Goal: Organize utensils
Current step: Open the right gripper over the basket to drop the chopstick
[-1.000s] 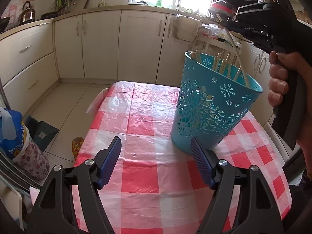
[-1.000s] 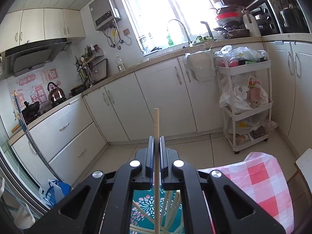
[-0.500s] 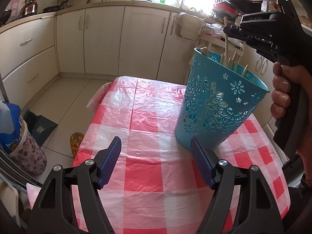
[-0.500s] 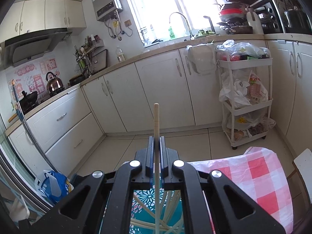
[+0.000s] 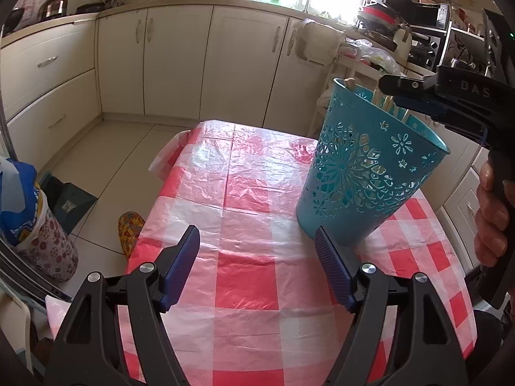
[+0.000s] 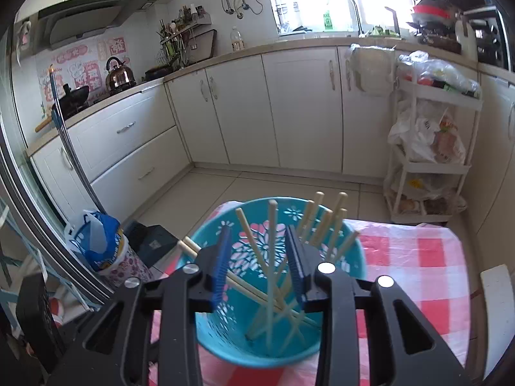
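1. Right wrist view: the right gripper [image 6: 259,257] hangs directly over the mouth of the teal basket [image 6: 351,328], its blue-padded jaws parted with nothing between them. The chopsticks [image 6: 272,257] seen through the gap stand inside the basket, below the pads, not pinched by them.
2. The chopsticks are wooden and lean every way against the basket wall. Their lower ends meet at the bottom and their tops fan out past the rim, several toward the far right side.
3. The relation that matters: the basket lies straight under the right gripper, and the sticks' long axes run roughly up and down, tilted, close to the line along which the fingers point. Any further stick would go in end first along that line.
4. Left wrist view: the left gripper [image 5: 256,247] is held low over the red-and-white checked tablecloth [image 5: 244,276], jaws wide apart and holding nothing. The basket stands just ahead and to its right, its base near the right fingertip; whether they touch I cannot tell.
5. The right gripper is plainly the nearer tool to the basket opening. In this view it reaches in from the right above the rim, the person's right hand [image 5: 492,222] wrapped round its handle.
6. No loose utensil shows on the visible cloth, so I judge the sorting to be far along, or the next piece out of view.
7. The basket looks light and tall, so a sideways knock might tip it.
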`<state>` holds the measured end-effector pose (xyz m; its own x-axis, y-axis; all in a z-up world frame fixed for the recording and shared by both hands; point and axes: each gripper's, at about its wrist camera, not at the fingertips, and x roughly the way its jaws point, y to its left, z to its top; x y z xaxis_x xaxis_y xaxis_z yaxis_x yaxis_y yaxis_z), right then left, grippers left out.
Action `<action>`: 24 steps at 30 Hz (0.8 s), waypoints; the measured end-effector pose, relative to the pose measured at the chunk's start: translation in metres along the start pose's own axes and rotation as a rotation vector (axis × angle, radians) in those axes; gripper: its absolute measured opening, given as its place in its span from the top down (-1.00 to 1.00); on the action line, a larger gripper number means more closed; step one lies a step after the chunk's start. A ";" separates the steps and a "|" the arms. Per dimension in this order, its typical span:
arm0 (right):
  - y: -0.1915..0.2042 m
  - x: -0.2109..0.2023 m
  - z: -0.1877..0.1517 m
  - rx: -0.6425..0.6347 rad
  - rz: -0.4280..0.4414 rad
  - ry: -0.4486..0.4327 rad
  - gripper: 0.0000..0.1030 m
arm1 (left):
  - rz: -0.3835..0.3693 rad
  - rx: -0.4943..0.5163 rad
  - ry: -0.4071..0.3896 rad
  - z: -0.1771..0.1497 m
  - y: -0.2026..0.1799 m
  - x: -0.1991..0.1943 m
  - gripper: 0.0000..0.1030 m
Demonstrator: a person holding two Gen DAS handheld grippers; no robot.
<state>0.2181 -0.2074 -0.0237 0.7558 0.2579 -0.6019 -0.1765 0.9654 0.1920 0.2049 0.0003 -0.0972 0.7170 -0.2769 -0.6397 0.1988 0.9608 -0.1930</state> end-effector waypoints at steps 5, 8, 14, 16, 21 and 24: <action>-0.026 -0.011 0.003 0.087 -0.110 -0.023 0.04 | 0.004 -0.018 0.008 -0.001 0.004 -0.001 -0.39; -0.038 -0.001 0.007 0.149 -0.108 -0.006 -0.02 | 0.003 -0.021 0.009 -0.001 0.004 -0.002 -0.40; -0.046 0.029 0.019 0.225 -0.002 0.004 -0.07 | 0.000 -0.015 0.009 -0.001 0.001 -0.004 -0.40; -0.035 0.024 0.021 0.169 0.060 -0.036 -0.09 | 0.000 -0.011 0.007 0.000 0.001 -0.006 -0.40; -0.015 0.004 0.018 0.062 0.244 -0.047 -0.16 | 0.002 -0.012 0.004 0.002 0.002 -0.012 -0.40; -0.017 -0.011 0.013 0.049 0.030 -0.064 -0.46 | 0.003 0.008 0.011 0.002 -0.003 -0.021 -0.41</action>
<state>0.2207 -0.2271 -0.0102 0.7896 0.2818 -0.5451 -0.1696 0.9539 0.2474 0.1909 0.0032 -0.0816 0.7100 -0.2741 -0.6487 0.2018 0.9617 -0.1855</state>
